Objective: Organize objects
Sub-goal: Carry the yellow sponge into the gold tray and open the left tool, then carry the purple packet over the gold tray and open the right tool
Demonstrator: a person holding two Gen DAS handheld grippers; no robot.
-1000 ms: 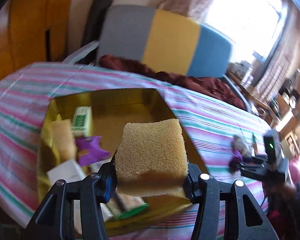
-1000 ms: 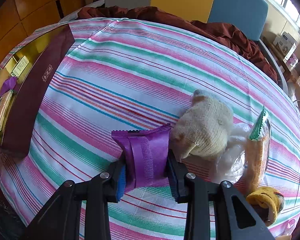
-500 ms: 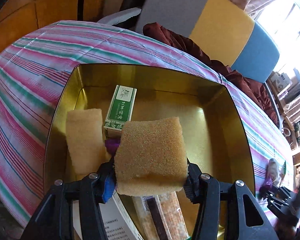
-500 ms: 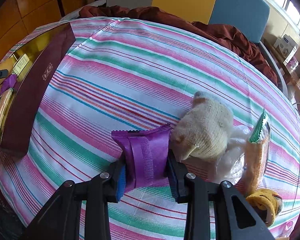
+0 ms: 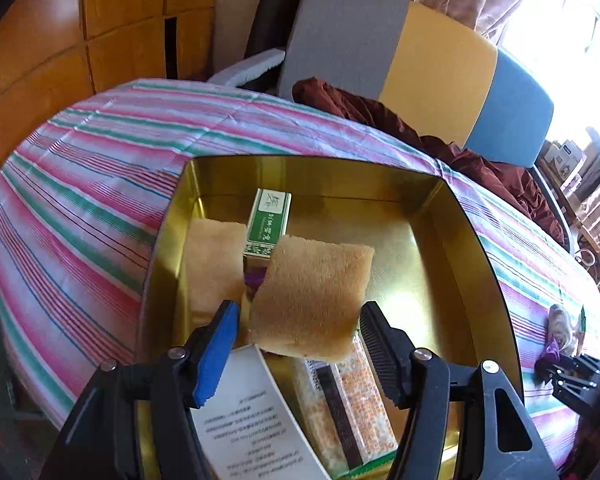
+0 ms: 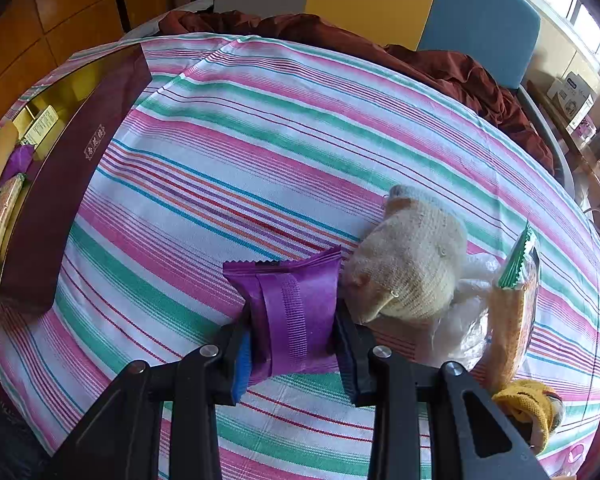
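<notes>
Over the gold tin (image 5: pixel 440 216) my left gripper (image 5: pixel 298 320) has its jaws opening. A tan sponge (image 5: pixel 312 296) tilts between them, clear of both pads and blurred as it drops. Inside the tin lie a second sponge (image 5: pixel 212 256), a green box (image 5: pixel 268 224), a white leaflet (image 5: pixel 252 412) and an orange snack pack (image 5: pixel 348 400). On the striped tablecloth, my right gripper (image 6: pixel 296 336) is shut on a purple packet (image 6: pixel 292 304), which touches a cream knitted mitten (image 6: pixel 412 264).
Right of the mitten lie a crinkled clear bag (image 6: pixel 464 320), a green-topped orange snack pack (image 6: pixel 512 312) and a yellow knitted item (image 6: pixel 528 408). The tin (image 6: pixel 68 168) with maroon sides sits at the table's left edge. A grey-yellow-blue chair (image 5: pixel 420 56) with brown cloth stands behind.
The left gripper came down over the tin and spread its jaws; the sponge left the pads and tilted. The right gripper and purple packet stayed still.
</notes>
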